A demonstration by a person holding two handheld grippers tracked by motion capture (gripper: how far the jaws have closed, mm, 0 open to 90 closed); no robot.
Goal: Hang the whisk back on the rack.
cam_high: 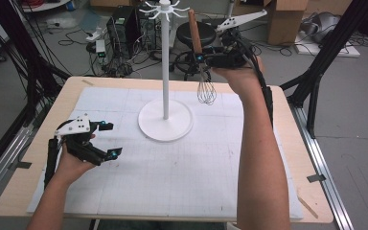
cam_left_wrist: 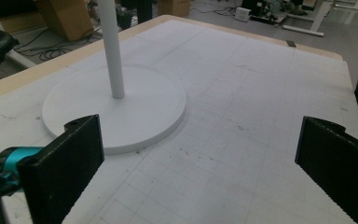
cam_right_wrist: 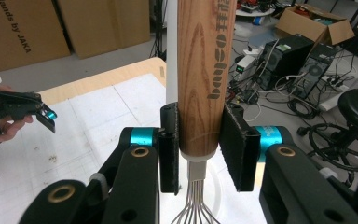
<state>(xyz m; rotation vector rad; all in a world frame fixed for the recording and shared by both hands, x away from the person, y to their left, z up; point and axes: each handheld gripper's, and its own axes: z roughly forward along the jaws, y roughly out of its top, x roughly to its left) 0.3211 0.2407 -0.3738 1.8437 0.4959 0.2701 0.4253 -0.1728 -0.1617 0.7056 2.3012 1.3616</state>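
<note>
Whisk (cam_high: 202, 72) hangs upright in the air at the far right of the table (cam_high: 38, 139), wooden handle up, wire loops down, clear of the white gridded mat (cam_high: 196, 172). Right gripper (cam_high: 202, 58) is clamped on the lower end of the handle; in the right gripper view both pads press the wood just above the metal collar, jaws (cam_right_wrist: 200, 147) level on either side. Right forearm reaches from the near edge far across the table, hand raised well above the surface, gripper pointing left toward the stand.

White hanging stand (cam_high: 166, 72) sits at centre far: round base flat on the mat, thin pole upright, a ring of hooks at the top. Whisk is just right of the pole, apart from it, handle top near hook height.

Left gripper (cam_high: 110, 140) is held low at the near left, hand resting close over the mat, jaws pointing right toward the stand base. Jaws stand wide apart with nothing between them; the left gripper view shows bare mat and the base (cam_left_wrist: 116, 112) beyond.
</note>
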